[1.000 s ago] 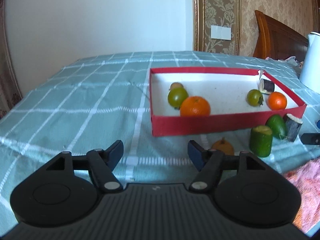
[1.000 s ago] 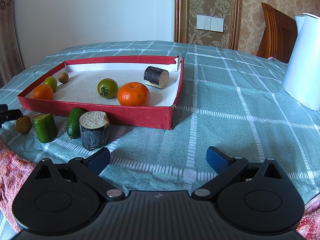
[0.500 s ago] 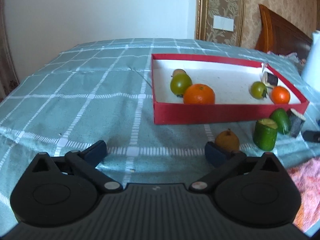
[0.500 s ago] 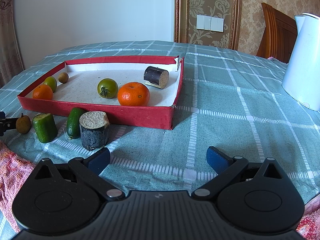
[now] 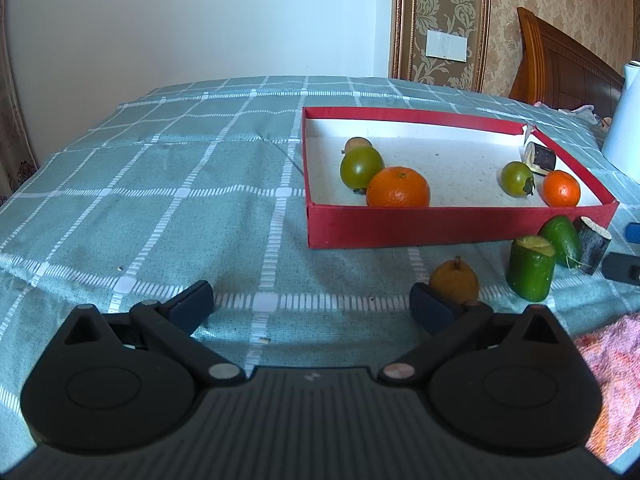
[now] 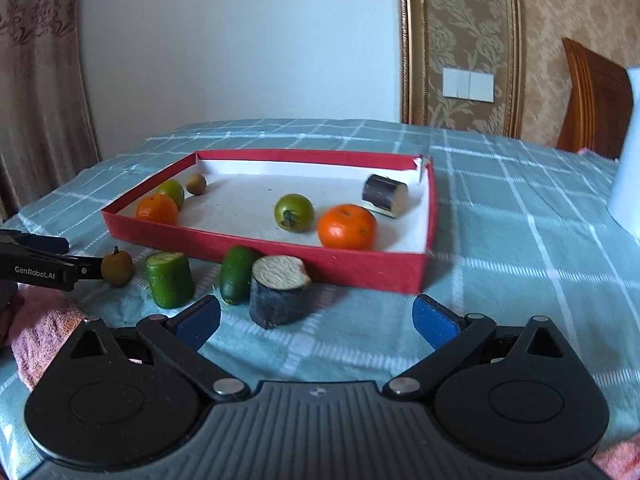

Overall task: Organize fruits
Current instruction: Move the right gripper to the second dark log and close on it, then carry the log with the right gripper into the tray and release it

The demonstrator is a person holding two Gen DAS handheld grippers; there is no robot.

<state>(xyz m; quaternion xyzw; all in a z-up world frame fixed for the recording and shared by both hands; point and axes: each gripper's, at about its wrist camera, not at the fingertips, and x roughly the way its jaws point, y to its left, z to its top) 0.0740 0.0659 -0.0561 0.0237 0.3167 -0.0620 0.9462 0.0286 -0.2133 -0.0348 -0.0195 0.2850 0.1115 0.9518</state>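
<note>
A red box (image 5: 460,224) on the checked cloth holds two oranges (image 5: 398,188), two green tomatoes (image 5: 361,166), a small brown fruit and a dark cut stump (image 5: 540,156). My left gripper (image 5: 311,306) is open wide with nothing between its fingers. A small brown fruit (image 5: 454,282) lies on the cloth just past its right fingertip. My right gripper (image 6: 317,320) is open and its jaws are closing. A dark stump (image 6: 278,290) stands just ahead between them, and no pad touches it. Beside the stump lie a green fruit (image 6: 236,274) and a cut green piece (image 6: 169,278).
A white kettle (image 5: 622,132) stands at the right on the cloth. A pink towel (image 5: 612,364) lies at the near edge. My left gripper's finger (image 6: 44,268) reaches in from the left beside the brown fruit (image 6: 117,267). A wooden headboard and a wall stand behind.
My left jaws have opened wide. My right gripper has come closer to the dark stump and turned towards it, and its jaws have narrowed a little.
</note>
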